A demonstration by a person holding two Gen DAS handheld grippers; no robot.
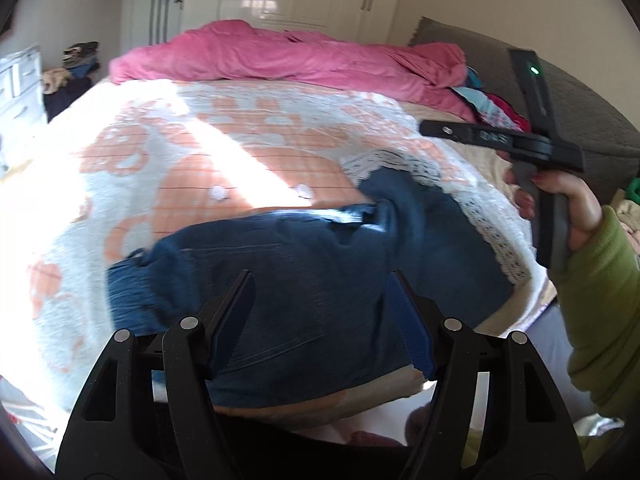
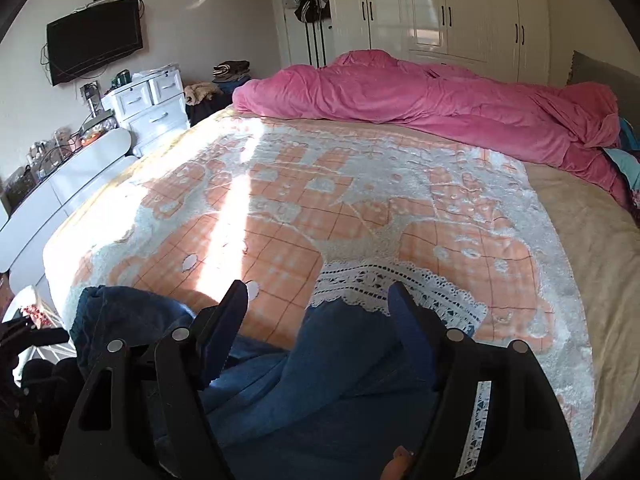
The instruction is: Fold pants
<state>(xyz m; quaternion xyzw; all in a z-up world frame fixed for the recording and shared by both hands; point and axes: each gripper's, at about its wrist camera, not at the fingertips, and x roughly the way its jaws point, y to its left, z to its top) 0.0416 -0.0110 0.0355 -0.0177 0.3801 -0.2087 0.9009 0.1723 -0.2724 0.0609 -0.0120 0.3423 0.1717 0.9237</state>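
Observation:
The blue denim pants (image 1: 304,252) lie bunched across the near edge of the bed on an orange-and-white blanket (image 1: 208,152). My left gripper (image 1: 320,280) hovers above their middle, open, with nothing pinched between its fingers. In the right wrist view the pants (image 2: 328,380) fill the bottom of the picture, one end heaped at the left (image 2: 120,308). My right gripper (image 2: 318,288) is open over them and holds nothing. In the left wrist view a hand in a green sleeve (image 1: 580,212) holds the right gripper's body up at the right, clear of the cloth.
A pink duvet (image 2: 420,92) is piled along the far side of the bed. A white lace trim (image 2: 384,284) edges the blanket beside the pants. White drawers (image 2: 152,104), a wall TV (image 2: 94,40) and a low white cabinet (image 2: 60,192) stand at the left, wardrobes (image 2: 440,8) behind.

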